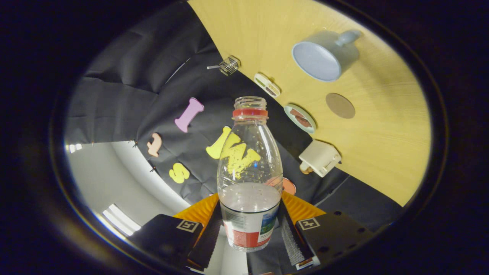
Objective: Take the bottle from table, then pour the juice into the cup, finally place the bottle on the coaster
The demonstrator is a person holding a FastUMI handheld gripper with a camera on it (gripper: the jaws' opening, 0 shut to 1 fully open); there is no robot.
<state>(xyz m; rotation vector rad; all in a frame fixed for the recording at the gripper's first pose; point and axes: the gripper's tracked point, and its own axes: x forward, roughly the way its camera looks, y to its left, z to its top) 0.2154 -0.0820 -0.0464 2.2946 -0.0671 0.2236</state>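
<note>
My gripper [249, 236] is shut on a clear plastic bottle [249, 172], both fingers pressing on its labelled lower part. The bottle has a red neck ring, no cap, and whitish liquid filling about its lower half. It is lifted off the table, and the view is rolled so the wooden table [382, 152] slants off beyond and to the right. A pale blue cup [323, 57] with a handle stands on the table well beyond the bottle's mouth. A round brown coaster [340, 105] lies flat between the cup and the bottle.
Along the table's edge by the booth wall sit a small wire basket [229, 65], an oval dish [267, 84], a round dish with brown food [300, 118] and a cream boxy object [320, 157]. A pale wall [107, 179] shows beyond the cloth.
</note>
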